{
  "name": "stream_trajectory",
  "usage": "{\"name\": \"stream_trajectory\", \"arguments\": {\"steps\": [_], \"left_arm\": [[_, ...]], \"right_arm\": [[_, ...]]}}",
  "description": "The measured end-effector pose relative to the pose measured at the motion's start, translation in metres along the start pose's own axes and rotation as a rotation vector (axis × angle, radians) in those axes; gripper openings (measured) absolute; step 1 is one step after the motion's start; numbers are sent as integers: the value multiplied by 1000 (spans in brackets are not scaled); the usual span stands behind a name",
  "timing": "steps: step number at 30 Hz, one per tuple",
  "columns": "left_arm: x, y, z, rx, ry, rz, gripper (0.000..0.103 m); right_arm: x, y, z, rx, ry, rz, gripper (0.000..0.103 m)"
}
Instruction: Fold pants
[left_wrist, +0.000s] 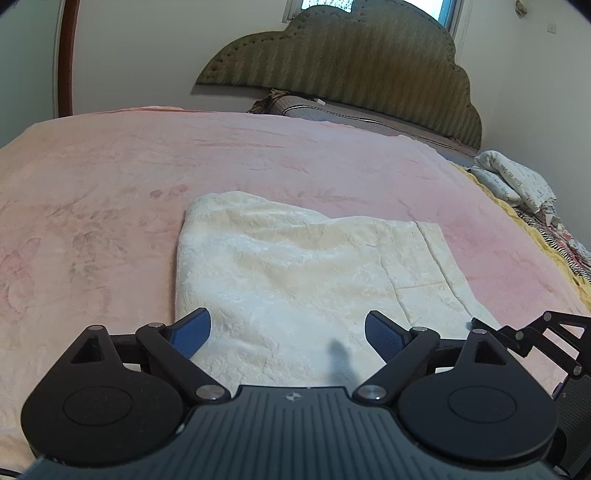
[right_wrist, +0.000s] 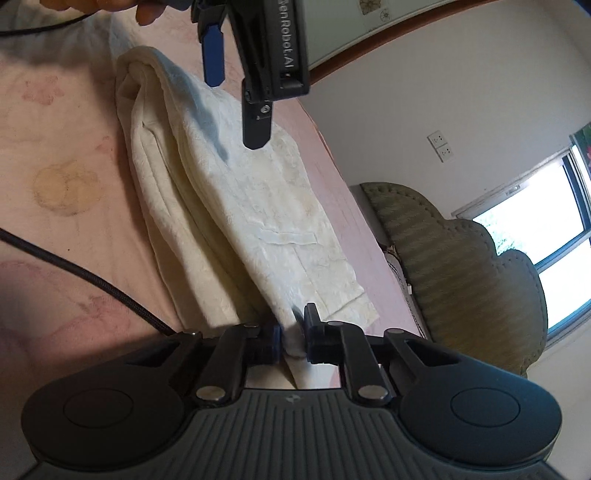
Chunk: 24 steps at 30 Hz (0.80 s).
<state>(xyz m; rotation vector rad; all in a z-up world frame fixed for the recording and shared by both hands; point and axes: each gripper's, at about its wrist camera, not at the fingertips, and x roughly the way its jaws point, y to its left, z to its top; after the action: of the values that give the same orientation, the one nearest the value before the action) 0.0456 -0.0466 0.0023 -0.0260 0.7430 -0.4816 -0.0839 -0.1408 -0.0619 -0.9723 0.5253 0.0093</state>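
Right claw (right_wrist: 293, 338) clamped on near edge of cream textured pants (right_wrist: 236, 206), half-folded on pink fleece bed cover (right_wrist: 55, 147); left claw (left_wrist: 288, 334) spread, empty. Next, probably: lift edge across.

The left gripper (left_wrist: 288, 330) hangs over the near edge of the cream pants (left_wrist: 295, 266), jaws wide apart, nothing between the blue pads (left_wrist: 194, 332). The pants lie folded in a broad, roughly rectangular stack on the pink blanket (left_wrist: 110, 192), a seam running down the right part. Part of the right gripper (left_wrist: 535, 338) shows at the right edge, just beside the garment's near right corner. A green padded headboard (left_wrist: 351, 62) stands against the far wall. Bundled printed bedding (left_wrist: 517, 181) lies at the far right.
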Motion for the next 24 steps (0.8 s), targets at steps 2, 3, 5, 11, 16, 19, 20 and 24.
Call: {"name": "stream_trajectory", "arguments": {"steps": [2,3,5,11,16,19,20,24], "left_arm": [[1,-3,-2,33,5,-3,93],[4,-6,-5,62,11,7,93],[12,-12,-11,125,27,43,93],[9,-13,-16,195,13,62,95],[1,11,1,92,-24,51,95],[6,14,12,46,-24,54,95],[9,12,13,46,-23,51,95],[28,-5,3,128,29,71,96]], "right_arm": [[-7,-3,0,4,3,15,10],[-10,-4,0,12,9,30,10],[-8,-1,-1,16,29,63,9],[-10,1,-4,18,15,75,12],[-31,-55,-16,226,-19,273,17],[-24,-100,-27,510,-104,307,37],[-15,-111,-29,599,-117,301,57],[52,-140,-28,896,-94,352,86]]}}
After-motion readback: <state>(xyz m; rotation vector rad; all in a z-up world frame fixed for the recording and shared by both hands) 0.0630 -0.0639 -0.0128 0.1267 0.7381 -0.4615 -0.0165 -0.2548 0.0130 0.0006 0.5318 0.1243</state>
